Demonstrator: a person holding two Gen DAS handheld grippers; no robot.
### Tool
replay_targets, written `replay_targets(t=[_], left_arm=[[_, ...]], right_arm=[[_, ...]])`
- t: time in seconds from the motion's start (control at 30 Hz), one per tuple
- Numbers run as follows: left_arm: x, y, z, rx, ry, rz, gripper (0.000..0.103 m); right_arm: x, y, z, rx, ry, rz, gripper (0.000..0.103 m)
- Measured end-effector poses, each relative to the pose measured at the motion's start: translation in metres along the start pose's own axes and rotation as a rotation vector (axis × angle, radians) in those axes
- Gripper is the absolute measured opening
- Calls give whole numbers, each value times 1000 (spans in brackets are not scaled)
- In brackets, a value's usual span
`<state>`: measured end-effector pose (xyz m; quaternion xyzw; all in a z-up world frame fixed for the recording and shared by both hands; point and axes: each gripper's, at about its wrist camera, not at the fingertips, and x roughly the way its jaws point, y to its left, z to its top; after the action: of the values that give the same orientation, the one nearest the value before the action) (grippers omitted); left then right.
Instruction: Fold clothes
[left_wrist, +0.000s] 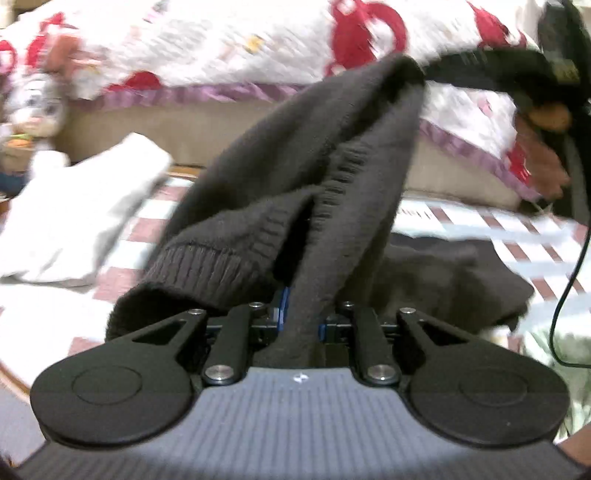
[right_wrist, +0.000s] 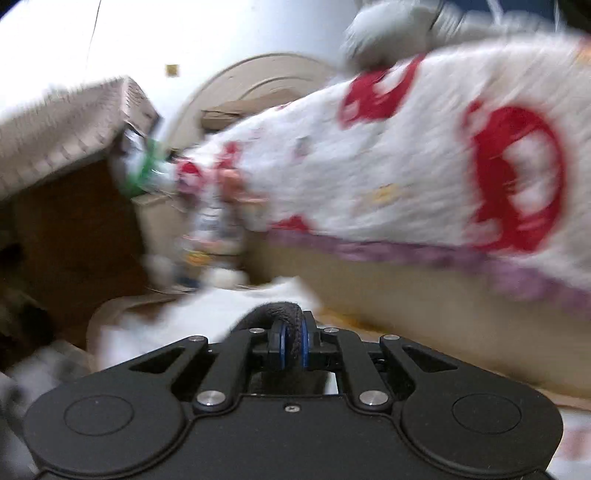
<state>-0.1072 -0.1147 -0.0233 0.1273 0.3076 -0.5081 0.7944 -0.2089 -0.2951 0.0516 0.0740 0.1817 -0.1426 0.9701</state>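
Observation:
A dark brown knit sweater (left_wrist: 295, 192) hangs lifted over the checked cloth, stretched up toward the upper right. My left gripper (left_wrist: 301, 317) is shut on a fold of it, the cloth running down between the blue pads, and a ribbed hem (left_wrist: 207, 258) droops to the left. In the left wrist view the other gripper (left_wrist: 554, 70) shows at the top right, holding the sweater's far end in a person's hand. My right gripper (right_wrist: 292, 345) is shut on a dark knit edge (right_wrist: 280, 312) that curls over its fingertips. The rest of the sweater is hidden in that view.
A white folded garment (left_wrist: 77, 221) lies at the left on the red-and-white checked cloth (left_wrist: 480, 229). Behind runs a bed or sofa edge with a white and red quilt (left_wrist: 221, 48). A plush toy (left_wrist: 35, 107) sits far left. A black cable (left_wrist: 569, 295) hangs right.

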Motion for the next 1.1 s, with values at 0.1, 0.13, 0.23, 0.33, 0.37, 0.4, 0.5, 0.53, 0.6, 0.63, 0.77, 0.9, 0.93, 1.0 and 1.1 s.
replay_targets(t=[0.1, 0.13, 0.23, 0.33, 0.37, 0.4, 0.5, 0.53, 0.6, 0.63, 0.77, 0.9, 0.93, 1.0, 1.1], left_arm=[[33, -7, -5, 73, 83, 1, 19], [42, -8, -10, 79, 109, 12, 20], [52, -8, -20, 63, 152, 29, 22], [42, -6, -26, 43, 127, 24, 31], [39, -6, -27, 37, 116, 28, 33], [35, -5, -29, 31, 108, 31, 34], [32, 2, -31, -13, 95, 9, 34], [31, 4, -31, -32, 88, -9, 34], [24, 11, -31, -86, 67, -52, 34], [21, 15, -31, -118, 58, -78, 35], [7, 43, -30, -267, 31, -200, 42], [5, 75, -27, -466, 101, -111, 41], [7, 84, -27, -511, 114, -103, 41], [16, 98, -25, -581, 138, -130, 42], [30, 108, -15, -577, 153, -121, 43]], right_arm=[[1, -14, -51, -37, 260, -112, 11], [5, -19, -68, -25, 351, -130, 11], [19, -31, -101, 46, 539, -127, 16], [22, -31, -96, 41, 552, -63, 29], [22, -32, -89, 39, 540, -31, 35], [22, -32, -81, 41, 526, 2, 38], [22, -39, -56, 117, 465, 113, 48], [24, -44, -47, 148, 443, 144, 48], [33, -51, -31, 177, 413, 177, 51], [39, -51, -23, 172, 406, 179, 53], [84, -36, -14, -46, 507, 152, 53], [122, -20, -21, -201, 628, 198, 54], [130, -18, -24, -226, 656, 209, 54], [145, -15, -28, -265, 721, 235, 54], [164, -15, -36, -328, 806, 262, 55]])
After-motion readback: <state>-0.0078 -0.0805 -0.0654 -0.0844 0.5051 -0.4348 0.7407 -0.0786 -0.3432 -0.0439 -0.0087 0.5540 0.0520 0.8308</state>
